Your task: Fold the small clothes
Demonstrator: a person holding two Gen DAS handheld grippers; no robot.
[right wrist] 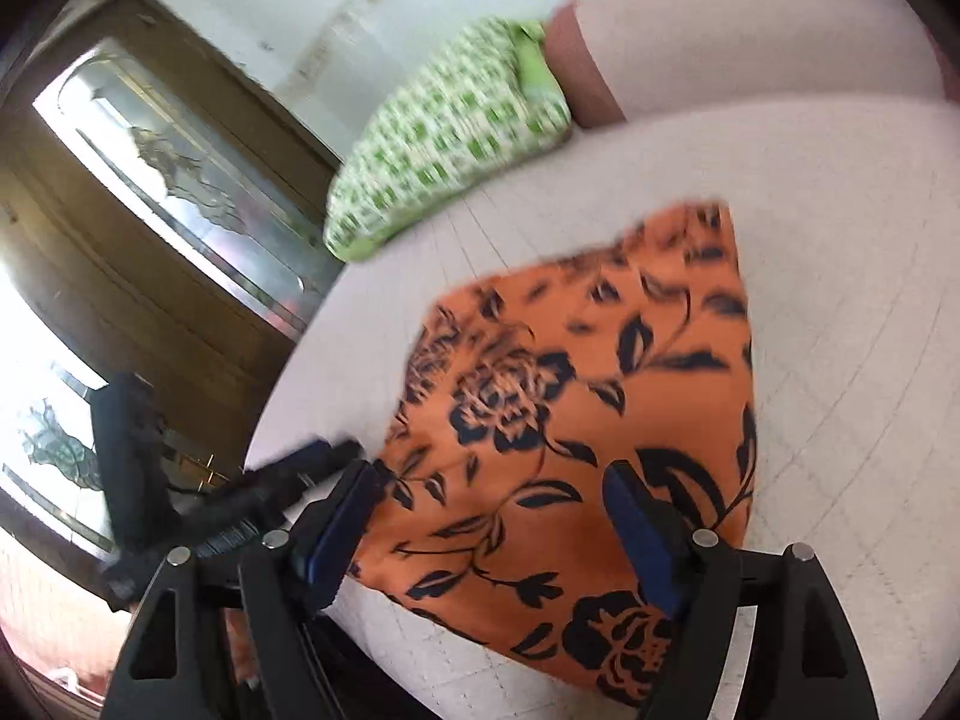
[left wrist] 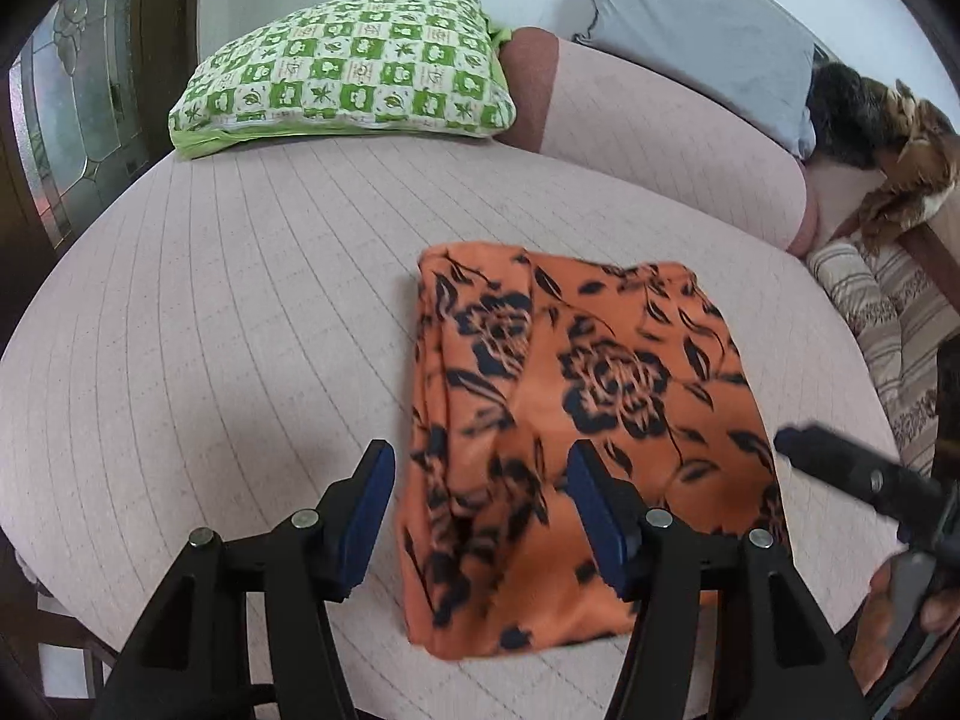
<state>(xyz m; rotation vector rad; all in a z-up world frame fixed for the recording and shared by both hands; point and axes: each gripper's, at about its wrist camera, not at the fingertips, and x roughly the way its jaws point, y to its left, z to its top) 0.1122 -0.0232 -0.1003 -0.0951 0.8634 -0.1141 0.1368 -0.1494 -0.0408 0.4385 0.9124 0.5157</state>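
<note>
An orange cloth with a dark flower print [left wrist: 576, 408] lies folded into a rough rectangle on the pale pink quilted bed [left wrist: 228, 312]. My left gripper [left wrist: 480, 468] hovers over its near left edge, jaws apart, no cloth pinched between the blue pads [left wrist: 369, 510]. The right gripper's black tip [left wrist: 840, 462] pokes in from the right edge, beside the cloth. In the right wrist view the same cloth [right wrist: 576, 396] spreads under my right gripper [right wrist: 492, 492], whose jaws stand wide with nothing gripped. The left gripper [right wrist: 288, 480] shows blurred at the cloth's left edge.
A green-and-white patterned pillow [left wrist: 354, 72] lies at the head of the bed, a grey pillow [left wrist: 708, 30] to its right. Striped bedding [left wrist: 888, 324] and a brown furry item [left wrist: 900, 144] sit off the right side. A wooden door with glass panes [right wrist: 156, 180] stands left of the bed.
</note>
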